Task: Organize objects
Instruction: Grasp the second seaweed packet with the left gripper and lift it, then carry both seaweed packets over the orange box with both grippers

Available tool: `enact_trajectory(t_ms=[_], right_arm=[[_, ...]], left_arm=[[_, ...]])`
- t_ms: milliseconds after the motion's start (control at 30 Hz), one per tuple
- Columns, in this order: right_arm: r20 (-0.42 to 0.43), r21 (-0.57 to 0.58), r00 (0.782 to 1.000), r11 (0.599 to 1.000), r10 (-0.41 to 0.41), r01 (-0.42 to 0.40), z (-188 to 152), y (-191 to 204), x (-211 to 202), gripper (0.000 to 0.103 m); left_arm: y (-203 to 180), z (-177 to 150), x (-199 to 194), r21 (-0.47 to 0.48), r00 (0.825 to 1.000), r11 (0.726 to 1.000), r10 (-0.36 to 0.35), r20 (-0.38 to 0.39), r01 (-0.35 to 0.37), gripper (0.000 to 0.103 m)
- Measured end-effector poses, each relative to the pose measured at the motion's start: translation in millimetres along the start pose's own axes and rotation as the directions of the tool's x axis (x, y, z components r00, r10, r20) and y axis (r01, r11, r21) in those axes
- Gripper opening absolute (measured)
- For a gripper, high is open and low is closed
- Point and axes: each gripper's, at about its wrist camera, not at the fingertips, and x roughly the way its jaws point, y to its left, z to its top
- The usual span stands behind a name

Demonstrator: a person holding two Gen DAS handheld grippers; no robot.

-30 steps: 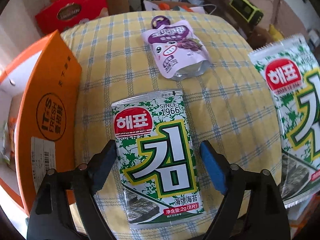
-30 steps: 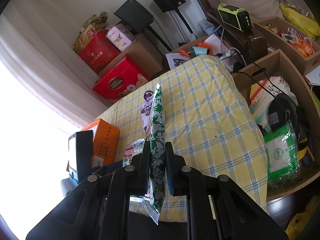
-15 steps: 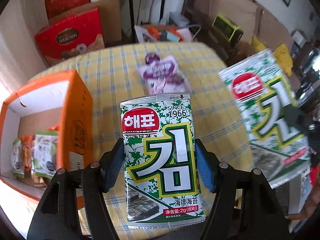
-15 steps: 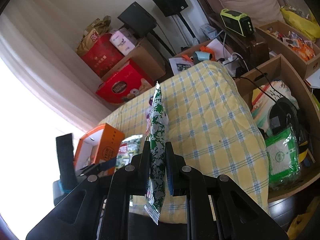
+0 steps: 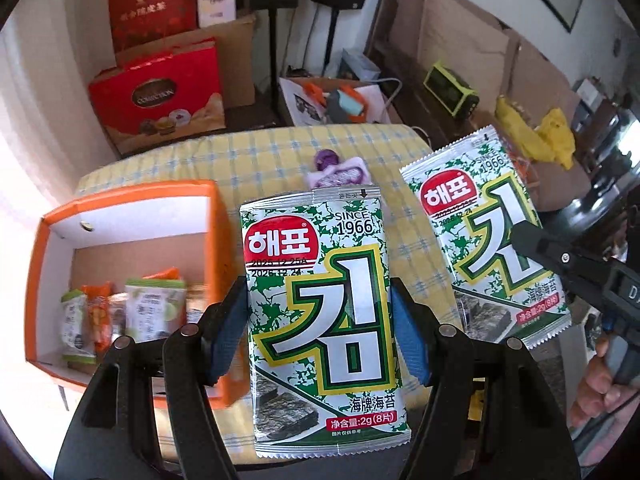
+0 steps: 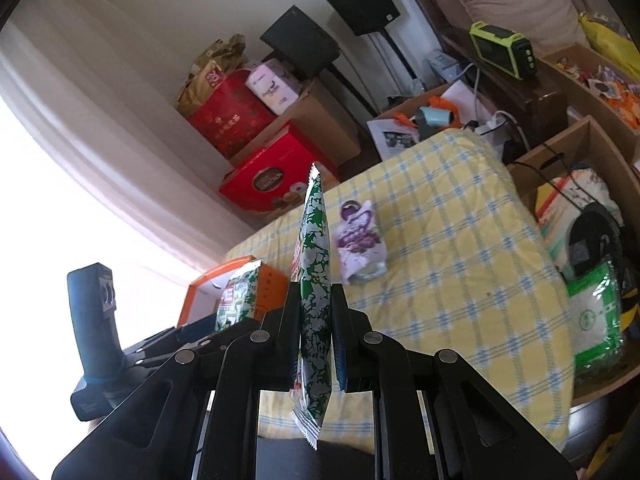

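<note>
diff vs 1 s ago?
Left tool closed on its seaweed packet and lifted it off the yellow checked cloth; the orange box interior now shows. Right tool unchanged, clamping the second seaweed packet. Purple pouch unmoved.

1. A red gift box (image 5: 158, 98) stands on the floor beyond the far left edge of the table.
2. Brown cardboard boxes (image 6: 320, 128) sit behind it, against the wall.
3. Two black speakers on stands (image 6: 362, 2) stand at the far wall.
4. A lime-green radio (image 6: 502, 49) rests on a dark cabinet, far right.
5. A yellow bag (image 5: 536, 136) lies further right.
</note>
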Motion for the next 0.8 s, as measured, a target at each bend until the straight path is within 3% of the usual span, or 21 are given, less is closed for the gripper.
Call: enact_trajectory(t_ms=[600,800], right_arm=[[-0.084,-0.041,0.994,0.997,0.068,-0.071,-9,68,73,0.013],[-0.121,-0.060,0.990,0.995,0.076,-0.084,-14,90,101,0.013]], left_arm=[[118,-2,-7,-0.121,0.990,0.983,0.137,-0.014,-0.138,0.065],[147,-9,0,-0.156,0.989,0.977,0.144,-0.032,-0.147,0.065]])
